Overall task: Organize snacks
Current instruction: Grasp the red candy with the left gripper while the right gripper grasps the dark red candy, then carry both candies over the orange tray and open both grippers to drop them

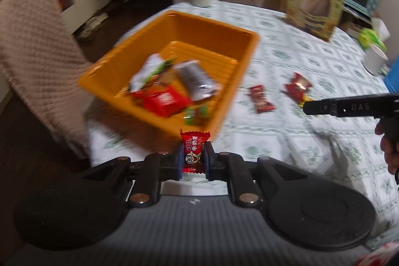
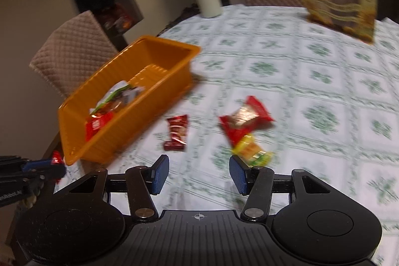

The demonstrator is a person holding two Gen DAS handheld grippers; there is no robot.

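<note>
Snacks are partly sorted: several packets already lie in the orange bin (image 1: 209,24), which stands near the edge of the worktop (image 2: 299,61). Three more wait on the cloth beside it: a dark red packet (image 2: 176,133), a bigger red packet (image 2: 245,116) and a yellow-green one (image 2: 251,150) that touches the bigger red packet's lower end.

The left tool (image 1: 194,158) is closed on a small red candy (image 1: 195,152); the pads press it from both sides and it stands upright between them, with its top end sticking out. This tool is just in front of the near wall of the bin. The right tool (image 2: 198,175) is about half open and holds nothing. It hovers over the cloth, with the dark red packet ahead of its left pad and the yellow-green one just at its right pad.

The step in hand seems to be to drop the candy into the bin. To do this well, I would bring the left tool fully over the near wall, above the open floor of the bin, before opening, because the candy is light and may bounce from the rim or fall on the worktop edge. Opening low and only a little should be enough. The right tool can line up on one packet, not two together.
</note>
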